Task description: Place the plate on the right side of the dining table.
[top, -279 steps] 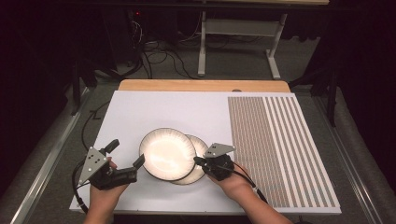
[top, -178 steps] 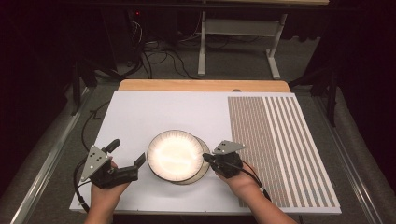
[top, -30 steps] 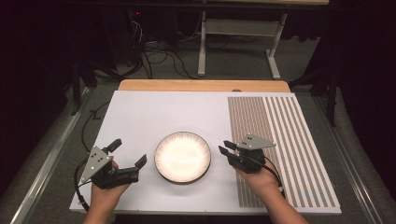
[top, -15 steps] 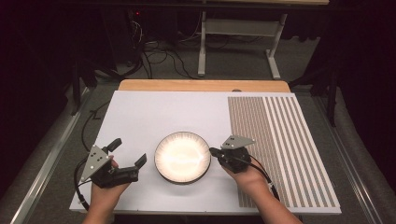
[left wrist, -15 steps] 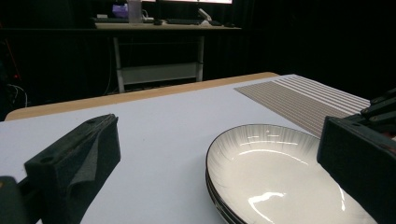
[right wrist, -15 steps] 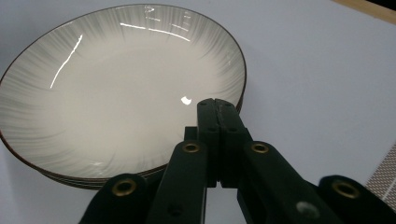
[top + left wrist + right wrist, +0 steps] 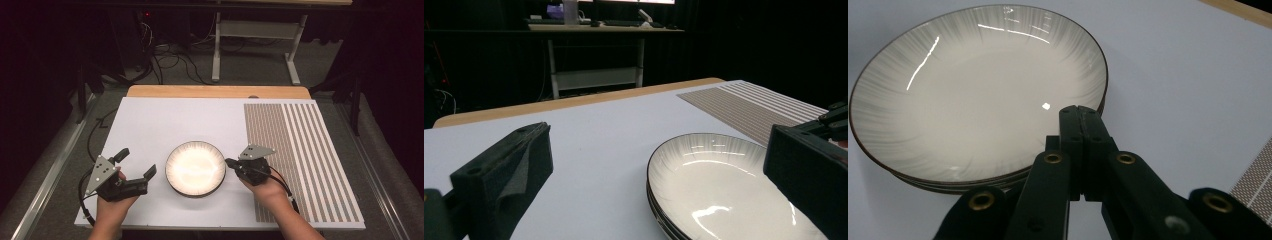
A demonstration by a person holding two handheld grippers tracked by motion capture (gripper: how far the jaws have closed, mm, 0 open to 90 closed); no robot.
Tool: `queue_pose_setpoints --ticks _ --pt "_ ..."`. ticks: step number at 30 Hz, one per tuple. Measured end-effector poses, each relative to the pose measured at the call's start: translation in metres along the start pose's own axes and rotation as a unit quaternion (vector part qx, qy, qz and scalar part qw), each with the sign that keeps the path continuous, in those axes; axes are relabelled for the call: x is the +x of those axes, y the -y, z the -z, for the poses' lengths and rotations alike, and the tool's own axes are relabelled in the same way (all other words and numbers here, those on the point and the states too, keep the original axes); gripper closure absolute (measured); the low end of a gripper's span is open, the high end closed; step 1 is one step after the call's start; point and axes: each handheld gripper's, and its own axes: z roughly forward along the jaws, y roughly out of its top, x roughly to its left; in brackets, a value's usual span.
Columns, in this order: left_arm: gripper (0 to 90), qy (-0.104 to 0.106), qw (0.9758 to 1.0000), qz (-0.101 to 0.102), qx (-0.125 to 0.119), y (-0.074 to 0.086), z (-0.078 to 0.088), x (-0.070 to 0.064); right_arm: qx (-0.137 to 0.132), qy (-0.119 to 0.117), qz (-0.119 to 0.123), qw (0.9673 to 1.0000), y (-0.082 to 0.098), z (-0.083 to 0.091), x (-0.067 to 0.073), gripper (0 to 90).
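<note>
Plates (image 7: pixel 195 168), 2 nested, sit at the white mat's near middle, between my 2 claws.

My right claw (image 7: pixel 231 163) has its jaws pressed together, tips right at the stack's 3 o'clock rim; I cannot tell if they touch it. My left claw (image 7: pixel 136 163) is spread wide, off the 9 o'clock rim with bare mat (image 7: pixel 165 120) between. From 10 to 2 o'clock the mat lies open to the wooden edge (image 7: pixel 215 91); the striped panel (image 7: pixel 305 150) runs along 3 o'clock.
</note>
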Motion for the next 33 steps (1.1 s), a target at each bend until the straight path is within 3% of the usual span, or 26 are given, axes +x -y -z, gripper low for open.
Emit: queue_pose_setpoints --ticks 11,33 --pt "0.4 -0.001 1.0 -0.001 0.0 0.0 0.001 0.0 0.023 -0.007 0.008 0.9997 0.003 -0.009 0.003 90.0" --pt "0.4 -0.001 1.0 0.0 0.003 0.0 0.0 -0.001 0.029 -0.007 0.022 0.9993 0.001 -0.013 0.008 90.0"
